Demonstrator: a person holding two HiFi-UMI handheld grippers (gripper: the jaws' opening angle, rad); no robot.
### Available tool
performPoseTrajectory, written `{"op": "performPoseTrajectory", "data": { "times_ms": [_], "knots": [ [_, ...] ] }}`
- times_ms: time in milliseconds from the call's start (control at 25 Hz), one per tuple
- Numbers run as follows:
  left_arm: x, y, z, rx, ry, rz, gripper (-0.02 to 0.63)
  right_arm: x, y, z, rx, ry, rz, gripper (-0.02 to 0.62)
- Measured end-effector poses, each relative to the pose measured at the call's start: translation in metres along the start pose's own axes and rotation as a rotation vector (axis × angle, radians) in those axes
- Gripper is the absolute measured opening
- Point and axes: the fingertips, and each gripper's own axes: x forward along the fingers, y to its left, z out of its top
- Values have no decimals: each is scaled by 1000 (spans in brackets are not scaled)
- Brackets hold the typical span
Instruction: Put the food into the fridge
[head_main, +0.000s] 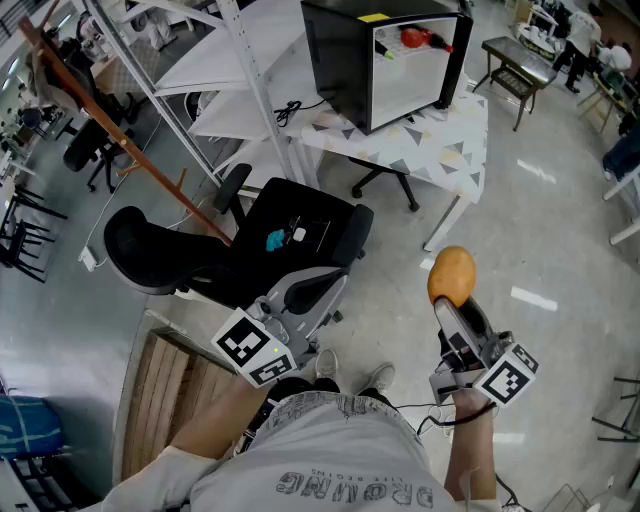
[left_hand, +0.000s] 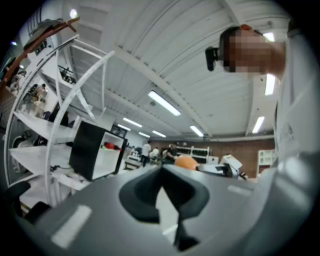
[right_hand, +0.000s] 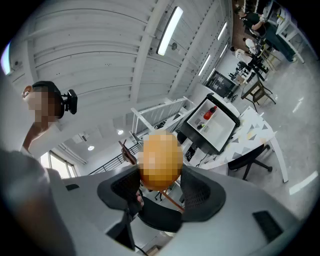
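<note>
Got the round orange food (head_main: 452, 275) clamped in the right hand-held gripper (right_hand: 162, 187), jaws spread wide, over the floor (head_main: 540, 220). Holding the left hand-held gripper (left_hand: 161, 175) closed, empty, by a black chair (head_main: 150, 250). Spotting the open black fridge (head_main: 335, 60) on the tabletop (head_main: 440, 150) well ahead, red thing (head_main: 415, 38) inside. Can't read the shirt's (head_main: 340, 450) upside-down lettering.
</note>
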Motion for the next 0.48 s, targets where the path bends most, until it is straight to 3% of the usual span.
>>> {"op": "performPoseTrajectory", "data": {
  "times_ms": [480],
  "knots": [
    [7, -7, 3, 10, -2, -3, 8, -5, -7, 7, 23, -14, -15, 250]
  ]
}}
